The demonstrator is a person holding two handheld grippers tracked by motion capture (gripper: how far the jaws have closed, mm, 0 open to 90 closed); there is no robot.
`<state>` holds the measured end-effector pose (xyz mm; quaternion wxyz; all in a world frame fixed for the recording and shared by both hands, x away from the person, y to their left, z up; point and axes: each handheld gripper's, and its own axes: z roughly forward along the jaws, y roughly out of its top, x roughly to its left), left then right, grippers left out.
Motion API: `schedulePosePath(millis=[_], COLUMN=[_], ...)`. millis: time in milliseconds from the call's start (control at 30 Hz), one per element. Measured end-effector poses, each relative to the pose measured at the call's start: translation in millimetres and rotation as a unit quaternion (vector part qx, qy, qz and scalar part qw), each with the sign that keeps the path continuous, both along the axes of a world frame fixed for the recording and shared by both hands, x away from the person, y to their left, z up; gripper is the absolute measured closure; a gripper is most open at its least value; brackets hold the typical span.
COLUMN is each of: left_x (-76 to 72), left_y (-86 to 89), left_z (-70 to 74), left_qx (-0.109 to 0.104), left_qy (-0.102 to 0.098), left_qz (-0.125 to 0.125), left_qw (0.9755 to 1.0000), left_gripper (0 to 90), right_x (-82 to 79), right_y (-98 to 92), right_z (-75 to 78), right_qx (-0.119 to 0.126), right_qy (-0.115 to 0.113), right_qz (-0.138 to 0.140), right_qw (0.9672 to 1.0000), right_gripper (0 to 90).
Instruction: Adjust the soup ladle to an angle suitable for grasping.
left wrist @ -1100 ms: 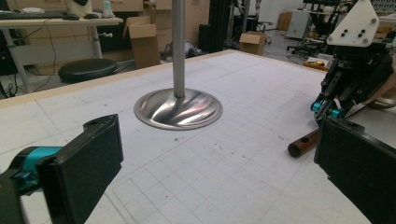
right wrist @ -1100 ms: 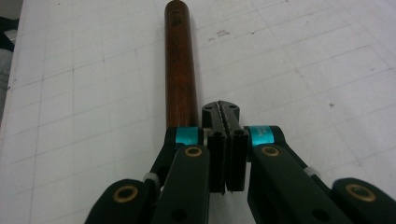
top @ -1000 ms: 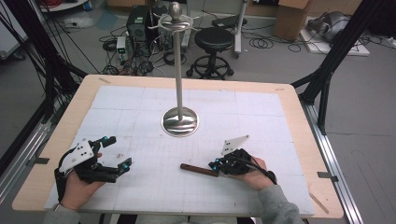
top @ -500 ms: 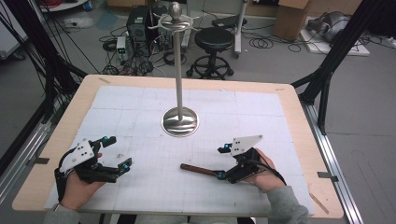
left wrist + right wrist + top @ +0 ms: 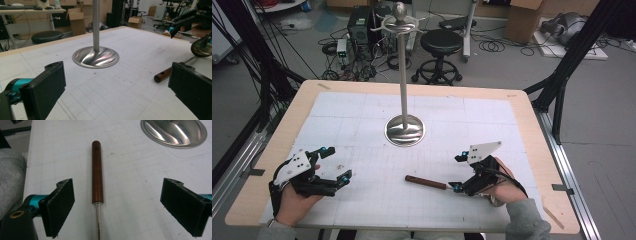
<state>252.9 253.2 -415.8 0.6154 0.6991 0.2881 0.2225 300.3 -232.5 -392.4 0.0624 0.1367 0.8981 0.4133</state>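
Note:
A ladle lies flat on the white mat, with a brown wooden handle [image 5: 425, 181] and a thin metal shaft. My right gripper [image 5: 456, 172] is open around the shaft end. In the right gripper view the handle [image 5: 97, 172] runs straight away between the spread pads of this gripper [image 5: 122, 206], touching neither. My left gripper [image 5: 338, 163] rests open at the front left, nothing between its jaws. In the left gripper view, past that gripper [image 5: 120, 87], the handle tip [image 5: 162, 74] and the round metal bowl [image 5: 201, 47] show at right.
A tall steel stand [image 5: 404, 127] with a round base and hooks at the top rises from the middle of the table. The wooden table edge [image 5: 532, 125] frames the mat. A stool and cables are on the floor beyond.
My right gripper has drifted a little to the right along the ladle's shaft, still open. The ladle and the left gripper have stayed put.

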Motion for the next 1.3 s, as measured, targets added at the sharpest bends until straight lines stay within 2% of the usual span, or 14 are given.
schedulePosePath(millis=[167,433,800,967,1067,1167,1300], left_x=[-1.3,-2.3,-0.4,2.6,1.7,1.0,-0.1], left_y=[-0.2,2.1,0.4,0.0,-0.9,-0.1,0.7], left_z=[0.3,-0.1,-0.9,-1.0,-0.7,-0.3,-0.5], left_qx=[0.003,0.001,0.003,0.001,0.001,0.001,0.0], left_qy=[-0.001,0.001,0.003,0.004,0.002,0.002,0.002], left_qz=[0.001,0.004,-0.001,-0.001,-0.003,-0.004,-0.001], left_qw=[1.0,1.0,1.0,1.0,1.0,1.0,1.0], left_gripper=[1.8,1.8,1.8,1.8,1.8,1.8,1.8], right_x=[-0.4,1.8,1.4,-0.2,-3.2,-5.5,-4.6], right_y=[-3.0,-3.5,-5.3,-4.9,-0.8,6.1,10.9], right_z=[0.7,-3.2,-5.0,-6.1,-6.7,-8.8,-11.9], right_qx=[-0.027,-0.049,-0.095,-0.092,-0.12,-0.164,-0.184], right_qy=[0.0,0.015,0.022,0.036,0.039,0.033,0.04], right_qz=[0.0,0.004,0.01,0.011,0.028,0.041,0.054], right_qw=[0.9996,0.9987,0.9952,0.9951,0.9916,0.985,0.9807], right_gripper=[11.3,11.3,11.3,11.3,11.3,11.3,14.8])
